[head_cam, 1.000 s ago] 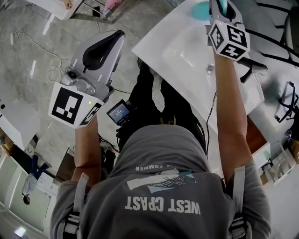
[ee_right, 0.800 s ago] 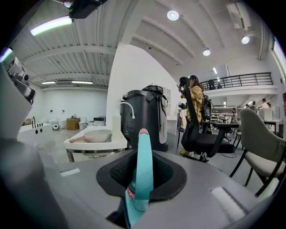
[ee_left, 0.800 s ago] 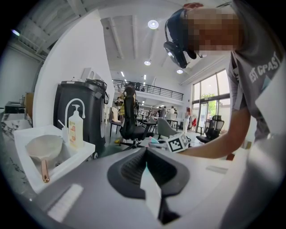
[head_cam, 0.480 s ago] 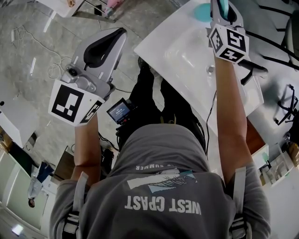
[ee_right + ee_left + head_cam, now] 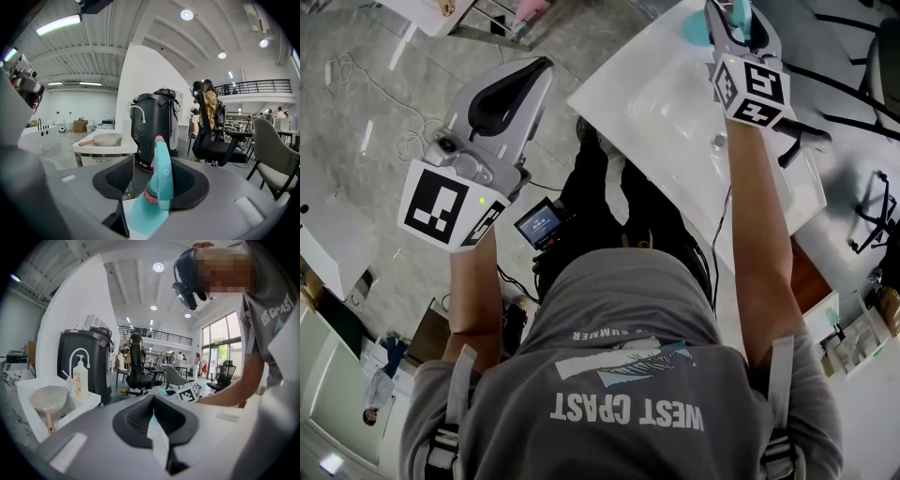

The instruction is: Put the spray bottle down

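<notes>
The teal spray bottle [image 5: 157, 187] with a pink collar stands upright between the jaws of my right gripper [image 5: 151, 182]. Those jaws are opening: a gap shows between the left pad and the bottle, and the pads no longer press on it. In the head view the right gripper [image 5: 737, 17] reaches over the far end of the white washbasin top [image 5: 675, 112], with the bottle [image 5: 741, 9] at the frame's top edge and partly hidden. My left gripper [image 5: 540, 69] hangs over the floor to the left, shut and holding nothing [image 5: 154, 414].
A black tap [image 5: 802, 141] stands on the basin's right side. A small screen device [image 5: 542, 225] hangs at the person's waist. A black machine [image 5: 152, 122] and office chair [image 5: 213, 136] stand beyond the bottle. A soap dispenser [image 5: 80, 378] and a bowl [image 5: 47, 399] sit on a white stand.
The right gripper's jaws have spread apart around the spray bottle, and it has shifted slightly left in the head view. The left gripper has stayed where it was.
</notes>
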Tool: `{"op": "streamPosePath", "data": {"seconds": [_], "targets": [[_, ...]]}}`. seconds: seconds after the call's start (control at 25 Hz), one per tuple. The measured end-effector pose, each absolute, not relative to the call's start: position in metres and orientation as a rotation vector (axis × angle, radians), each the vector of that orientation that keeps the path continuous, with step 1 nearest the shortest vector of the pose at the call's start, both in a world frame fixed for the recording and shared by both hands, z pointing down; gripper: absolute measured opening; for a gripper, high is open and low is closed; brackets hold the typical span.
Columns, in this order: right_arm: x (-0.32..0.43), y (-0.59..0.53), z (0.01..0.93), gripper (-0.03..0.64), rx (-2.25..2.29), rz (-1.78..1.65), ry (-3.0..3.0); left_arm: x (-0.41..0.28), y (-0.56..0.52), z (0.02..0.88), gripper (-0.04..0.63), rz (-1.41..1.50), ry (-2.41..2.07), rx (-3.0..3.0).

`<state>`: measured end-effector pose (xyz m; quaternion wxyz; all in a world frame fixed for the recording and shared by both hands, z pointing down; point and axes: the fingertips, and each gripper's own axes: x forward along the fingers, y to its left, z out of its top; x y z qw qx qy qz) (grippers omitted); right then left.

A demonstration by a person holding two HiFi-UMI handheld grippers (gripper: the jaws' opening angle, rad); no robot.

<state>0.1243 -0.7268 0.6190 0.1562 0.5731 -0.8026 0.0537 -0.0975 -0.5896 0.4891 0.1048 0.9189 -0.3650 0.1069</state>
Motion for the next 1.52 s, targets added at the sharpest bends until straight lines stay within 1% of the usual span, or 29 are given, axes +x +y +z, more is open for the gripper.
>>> {"op": "streamPosePath", "data": {"seconds": [0.08, 0.24, 0.64, 1.08, 1.2, 1.36, 1.52], "targets": [[0.123, -0.723, 0.617, 0.244, 1.640, 0.156, -2.303, -0.098, -0.587, 0.486, 0.002, 0.311, -1.078, 2.713], [0.123, -0.719, 0.606, 0.318, 1.652, 0.148, -2.304, -0.099, -0.581, 0.478, 0.002, 0.308, -1.085, 2.725], [0.130, -0.700, 0.559, 0.341, 1.681, 0.052, -2.322, -0.101, -0.565, 0.454, 0.002, 0.293, -1.104, 2.758], [0.148, -0.663, 0.483, 0.336, 1.720, -0.022, -2.381, -0.098, -0.547, 0.421, 0.002, 0.284, -1.141, 2.798], [0.155, -0.648, 0.454, 0.320, 1.742, -0.047, -2.392, -0.093, -0.537, 0.403, 0.002, 0.278, -1.155, 2.816], [0.160, -0.625, 0.410, 0.260, 1.776, -0.116, -2.418, -0.092, -0.524, 0.379, 0.002, 0.270, -1.187, 2.840], [0.154, -0.607, 0.381, 0.088, 1.771, -0.142, -2.478, -0.096, -0.518, 0.373, 0.002, 0.274, -1.212, 2.845]]}}
